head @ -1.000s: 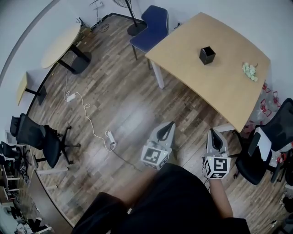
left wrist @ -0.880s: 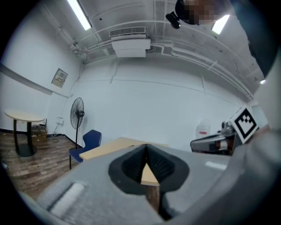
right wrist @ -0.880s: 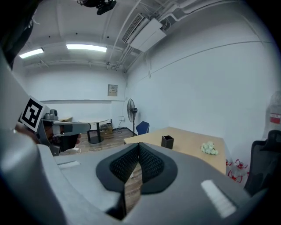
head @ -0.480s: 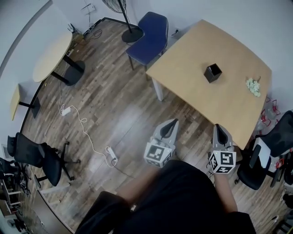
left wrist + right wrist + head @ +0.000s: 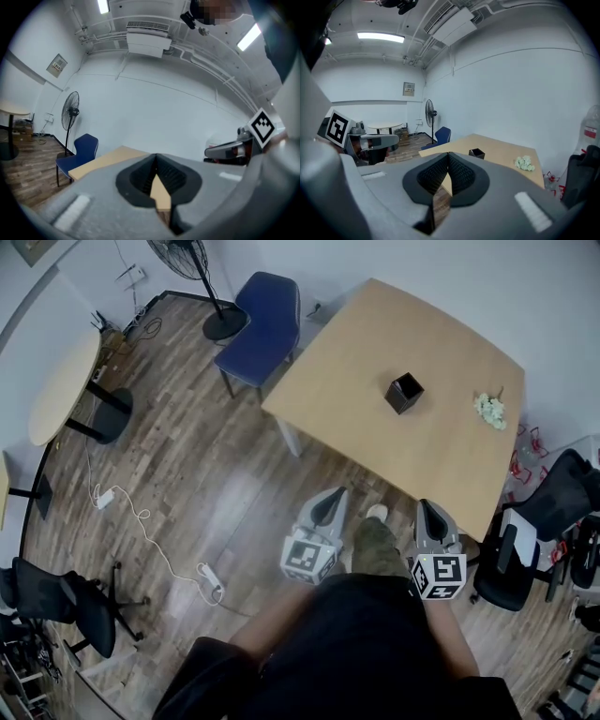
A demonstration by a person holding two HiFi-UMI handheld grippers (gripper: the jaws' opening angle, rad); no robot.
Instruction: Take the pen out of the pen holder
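Plainly, the left gripper was closed: in the left gripper view its jaws met at the tips, with nothing between them, only a sliver of desk top showing through the gap lower down. The right gripper was likewise drawn together and empty, its ribbed pads meeting at a point in the right gripper view. Both were held side by side over the wooden floor, just short of the desk's near edge and pointing toward the desk, with the person's trouser leg and shoe between them. The black, square pen holder stood upright near the middle of the desk top, well apart from both grippers; the right gripper view showed it beyond the closed tips. Whether a pen stood in it could not be made out. A small bunch of pale flowers lay near the desk's right edge, apart from the holder. A blue chair stood off the desk's far left side, with a standing fan beyond it. A black office chair stood beside the desk's near right corner.
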